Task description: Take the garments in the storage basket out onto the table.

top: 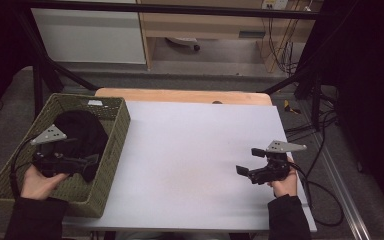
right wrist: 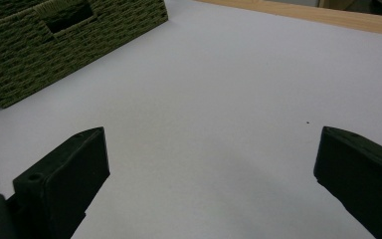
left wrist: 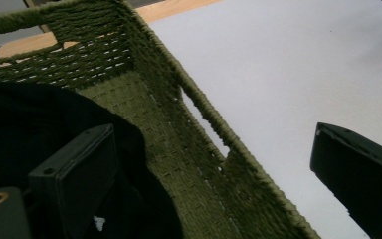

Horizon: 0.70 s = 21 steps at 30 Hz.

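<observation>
A green woven basket (top: 114, 145) stands at the table's left edge with a black cloth (top: 82, 130) bundled inside. My left gripper (top: 92, 166) is open and hovers low at the basket's near right side. In the left gripper view one jaw hangs over the black cloth (left wrist: 25, 119) and the other over the table, with the basket's wall (left wrist: 179, 164) between them; the left gripper (left wrist: 211, 134) holds nothing. My right gripper (top: 249, 161) is open over the bare white table at the right, and in its own view the right gripper (right wrist: 213, 132) has nothing between its fingers.
The white tabletop (top: 190, 150) stretches between the basket and the right hand, with a wooden strip (top: 180, 95) along its far edge. The basket (right wrist: 40, 45) lies far left of the right gripper. Cables (top: 325, 130) trail off the table's right side near black frame posts.
</observation>
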{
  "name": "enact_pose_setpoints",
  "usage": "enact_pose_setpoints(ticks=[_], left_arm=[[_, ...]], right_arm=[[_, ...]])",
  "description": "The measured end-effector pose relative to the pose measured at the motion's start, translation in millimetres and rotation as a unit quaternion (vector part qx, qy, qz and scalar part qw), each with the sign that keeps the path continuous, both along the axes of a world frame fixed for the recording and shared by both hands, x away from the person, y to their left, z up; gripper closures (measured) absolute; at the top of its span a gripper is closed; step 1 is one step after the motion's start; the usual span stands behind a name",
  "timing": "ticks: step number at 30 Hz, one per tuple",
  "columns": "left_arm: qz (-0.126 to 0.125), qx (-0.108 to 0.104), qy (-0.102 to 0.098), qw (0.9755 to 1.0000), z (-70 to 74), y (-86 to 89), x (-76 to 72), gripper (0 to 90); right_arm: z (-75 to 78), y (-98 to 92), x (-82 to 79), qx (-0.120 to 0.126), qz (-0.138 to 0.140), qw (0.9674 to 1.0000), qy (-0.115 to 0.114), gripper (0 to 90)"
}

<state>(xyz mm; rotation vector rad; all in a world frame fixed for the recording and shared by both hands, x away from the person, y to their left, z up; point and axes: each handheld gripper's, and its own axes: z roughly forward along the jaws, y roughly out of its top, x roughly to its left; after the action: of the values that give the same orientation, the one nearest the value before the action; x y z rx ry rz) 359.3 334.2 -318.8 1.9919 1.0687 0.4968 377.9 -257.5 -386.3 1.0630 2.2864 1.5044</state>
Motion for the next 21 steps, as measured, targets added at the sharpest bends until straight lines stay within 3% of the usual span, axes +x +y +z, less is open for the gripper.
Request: enact_pose_setpoints(ticks=[13, 21], left_arm=[[0.032, 0.004, 0.004, 0.9995, 12.6, 19.4, 6.0, 4.4], [0.044, 0.025, 0.007, 0.9987, 28.8, 25.1, 15.9, 4.4]], right_arm=[[0.4, -0.6, -0.2, -0.001, 0.0, 1.0, -0.002, 1.3], [0.0, 0.1, -0.1, -0.003, 0.0, 1.0, 0.001, 1.3]])
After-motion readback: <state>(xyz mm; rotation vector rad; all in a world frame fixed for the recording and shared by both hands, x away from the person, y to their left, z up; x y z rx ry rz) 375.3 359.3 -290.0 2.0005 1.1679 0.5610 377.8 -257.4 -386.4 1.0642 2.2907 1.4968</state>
